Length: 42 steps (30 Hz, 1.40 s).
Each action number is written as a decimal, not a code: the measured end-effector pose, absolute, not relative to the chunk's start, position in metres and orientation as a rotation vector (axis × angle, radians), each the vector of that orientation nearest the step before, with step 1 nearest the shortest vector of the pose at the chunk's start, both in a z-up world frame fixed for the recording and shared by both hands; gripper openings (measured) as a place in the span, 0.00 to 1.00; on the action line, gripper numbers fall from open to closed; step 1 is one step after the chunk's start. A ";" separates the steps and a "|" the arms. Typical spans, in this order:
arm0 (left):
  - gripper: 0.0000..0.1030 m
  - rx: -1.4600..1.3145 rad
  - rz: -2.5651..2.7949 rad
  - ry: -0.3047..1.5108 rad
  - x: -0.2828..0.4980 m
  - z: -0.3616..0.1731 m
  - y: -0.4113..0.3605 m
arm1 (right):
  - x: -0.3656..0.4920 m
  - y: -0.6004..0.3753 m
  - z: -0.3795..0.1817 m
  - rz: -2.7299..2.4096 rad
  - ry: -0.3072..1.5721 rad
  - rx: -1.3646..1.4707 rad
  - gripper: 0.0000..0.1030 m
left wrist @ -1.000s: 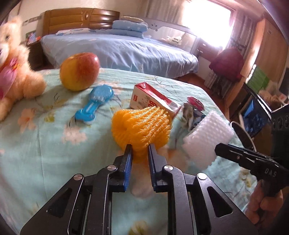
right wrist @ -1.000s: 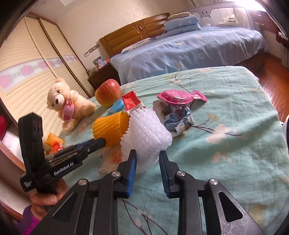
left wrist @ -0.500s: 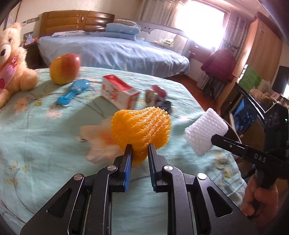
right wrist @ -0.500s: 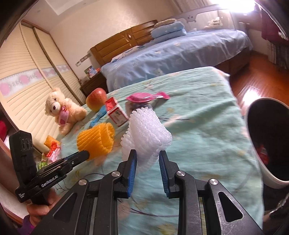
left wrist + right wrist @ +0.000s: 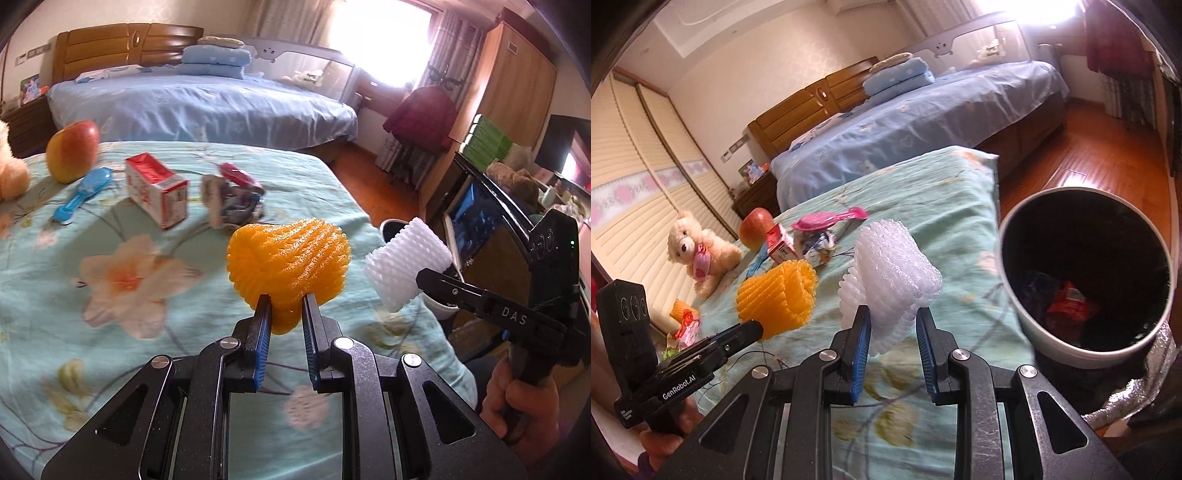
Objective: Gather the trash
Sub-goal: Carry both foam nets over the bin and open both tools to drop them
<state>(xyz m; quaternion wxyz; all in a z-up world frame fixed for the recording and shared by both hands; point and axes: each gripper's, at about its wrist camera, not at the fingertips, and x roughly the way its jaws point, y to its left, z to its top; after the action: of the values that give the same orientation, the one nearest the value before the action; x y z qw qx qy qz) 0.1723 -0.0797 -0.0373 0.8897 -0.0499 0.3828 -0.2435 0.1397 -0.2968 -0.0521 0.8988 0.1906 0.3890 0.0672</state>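
Bedroom w/ floral bedspread (image 5: 110,332): left gripper (image 5: 284,306) pinching orange foam net (image 5: 288,262), right gripper (image 5: 892,319) pinching white foam net (image 5: 890,273).

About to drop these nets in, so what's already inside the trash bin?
Inside the trash bin lies a red-orange wrapper beside something dark blue. The black liner and the near wall hide the rest of the bottom.

A bed with a mint floral cover (image 5: 122,332) fills the lower left of both views. On it, toward the upper left of the left wrist view, lie an apple (image 5: 72,151), a blue brush (image 5: 83,199), a red-and-white carton (image 5: 157,190) and crumpled wrappers (image 5: 236,201); a teddy bear (image 5: 698,251) sits at its far left edge. On the wooden floor (image 5: 1108,162) at right stands a trash bin (image 5: 1052,347)
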 end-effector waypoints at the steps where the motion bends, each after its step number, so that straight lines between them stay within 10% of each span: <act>1: 0.15 -0.102 -0.509 0.795 0.172 -0.037 -0.084 | 0.138 -0.301 -0.051 0.131 0.802 0.398 0.25; 42: 0.15 0.026 -0.614 0.830 0.171 -0.033 -0.209 | 0.108 -0.401 -0.050 -0.058 0.735 0.478 0.25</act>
<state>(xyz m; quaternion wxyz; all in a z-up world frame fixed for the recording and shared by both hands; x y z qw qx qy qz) 0.1709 -0.2092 -0.0329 0.8697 0.0123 0.3966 -0.2935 0.1079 -0.4006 -0.0498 0.9051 0.2312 0.3558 -0.0280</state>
